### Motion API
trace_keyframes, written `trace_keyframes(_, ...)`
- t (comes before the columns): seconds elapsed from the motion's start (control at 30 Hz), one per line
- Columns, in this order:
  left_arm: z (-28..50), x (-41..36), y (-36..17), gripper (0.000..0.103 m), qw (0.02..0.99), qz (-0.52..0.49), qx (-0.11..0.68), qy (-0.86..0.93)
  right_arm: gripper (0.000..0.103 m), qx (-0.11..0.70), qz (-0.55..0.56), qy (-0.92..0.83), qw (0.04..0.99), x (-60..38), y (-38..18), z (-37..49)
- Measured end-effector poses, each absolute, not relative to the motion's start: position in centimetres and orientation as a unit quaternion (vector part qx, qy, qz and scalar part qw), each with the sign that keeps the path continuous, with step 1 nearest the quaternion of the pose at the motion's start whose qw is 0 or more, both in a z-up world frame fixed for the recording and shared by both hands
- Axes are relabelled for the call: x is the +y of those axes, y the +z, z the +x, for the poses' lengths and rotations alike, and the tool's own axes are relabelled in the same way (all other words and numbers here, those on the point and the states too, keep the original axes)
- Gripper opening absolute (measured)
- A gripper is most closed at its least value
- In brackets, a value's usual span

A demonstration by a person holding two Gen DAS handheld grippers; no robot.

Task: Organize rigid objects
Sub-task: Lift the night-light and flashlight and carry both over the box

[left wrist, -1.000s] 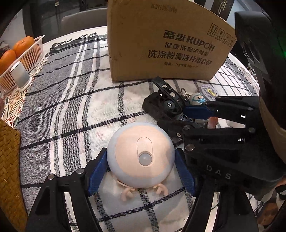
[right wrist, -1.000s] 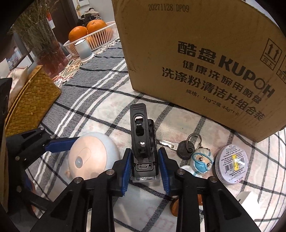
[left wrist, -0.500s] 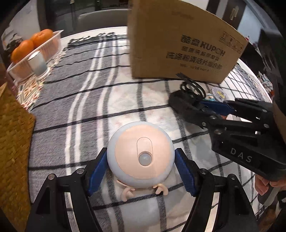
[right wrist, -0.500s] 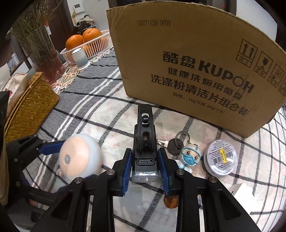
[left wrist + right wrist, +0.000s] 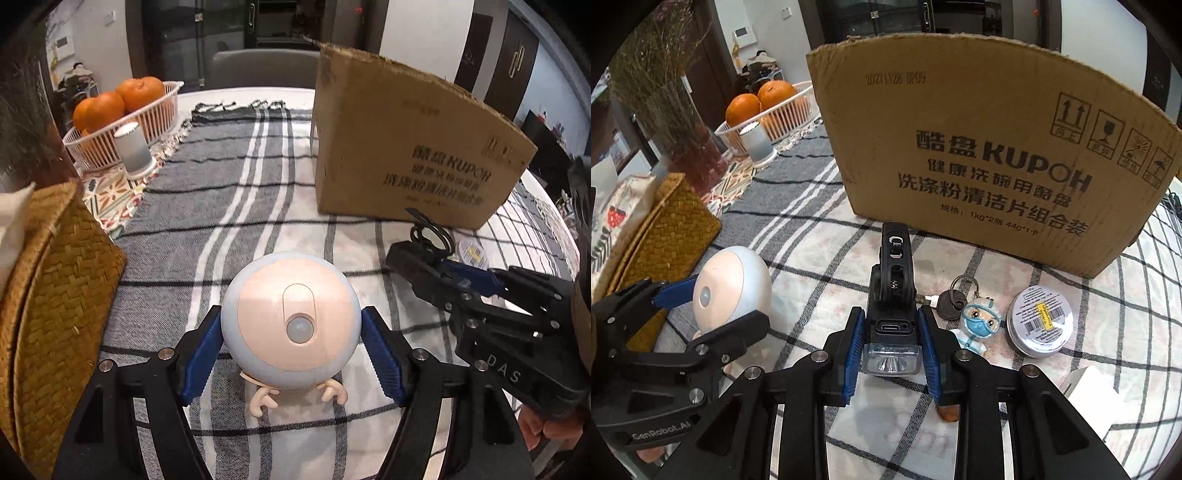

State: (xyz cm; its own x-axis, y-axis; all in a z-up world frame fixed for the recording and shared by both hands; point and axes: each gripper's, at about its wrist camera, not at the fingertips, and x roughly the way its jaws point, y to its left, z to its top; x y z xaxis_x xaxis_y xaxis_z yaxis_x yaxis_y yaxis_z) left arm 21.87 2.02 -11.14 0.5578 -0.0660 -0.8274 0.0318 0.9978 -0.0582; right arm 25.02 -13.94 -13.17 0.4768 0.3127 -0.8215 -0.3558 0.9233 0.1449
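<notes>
One round night light [image 5: 291,320], one bike light [image 5: 893,302], one cardboard box [image 5: 982,147], two oranges [image 5: 759,101]

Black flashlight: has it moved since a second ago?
Yes. The black flashlight, clamped in the right gripper, has risen off the cloth and back from the cardboard box.

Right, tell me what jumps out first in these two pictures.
The round blue-and-peach figure sits clamped in the left gripper, lifted above the checked cloth. The right gripper is shut on a black bike light. Behind both looms a big cardboard box marked KUPOH.
</notes>
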Motion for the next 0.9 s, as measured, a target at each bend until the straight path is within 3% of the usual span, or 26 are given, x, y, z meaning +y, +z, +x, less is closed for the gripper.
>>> trace_keyframes(0.9, 21.4, -0.2, -2.9, 0.073, 0.929, -0.005, 0.368, -0.041, 0.03, 0.372, 0.013, 0.141, 0.917, -17.3, -4.5, 22.4)
